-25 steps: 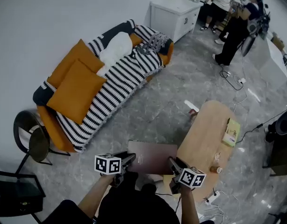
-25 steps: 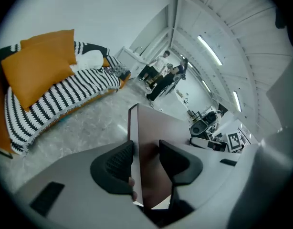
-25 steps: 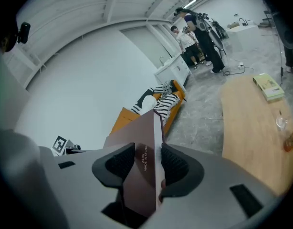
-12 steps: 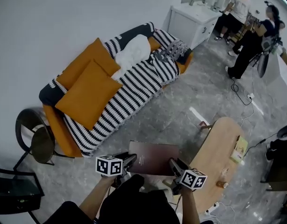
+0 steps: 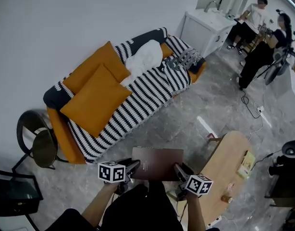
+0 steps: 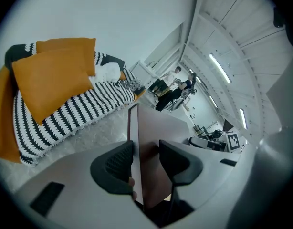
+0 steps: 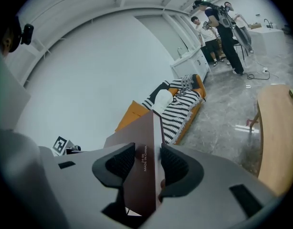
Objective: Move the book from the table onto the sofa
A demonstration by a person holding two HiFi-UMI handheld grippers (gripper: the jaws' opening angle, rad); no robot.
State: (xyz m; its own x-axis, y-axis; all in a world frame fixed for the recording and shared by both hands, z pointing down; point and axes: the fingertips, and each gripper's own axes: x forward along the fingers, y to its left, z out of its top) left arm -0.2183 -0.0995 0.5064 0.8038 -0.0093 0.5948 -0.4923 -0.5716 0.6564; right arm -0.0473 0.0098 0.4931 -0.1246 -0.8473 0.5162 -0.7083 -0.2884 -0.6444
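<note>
Carry step judged in hand: book (image 5: pixel 157 163) off the counter (image 5: pixel 232 163) at lower right, held flat at lower centre above the floor. Left gripper (image 5: pixel 132 166) clamped on its left edge, right gripper (image 5: pixel 178 169) on its right edge, jaws pinching the cover. Both aimed forward, tipped slightly down. Next, by judgement: advance to the sofa (image 5: pixel 63 134) at upper left, lower flat, then release.

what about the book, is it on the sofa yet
No, the left gripper and right gripper hold the book over the floor, short of the sofa.
</note>
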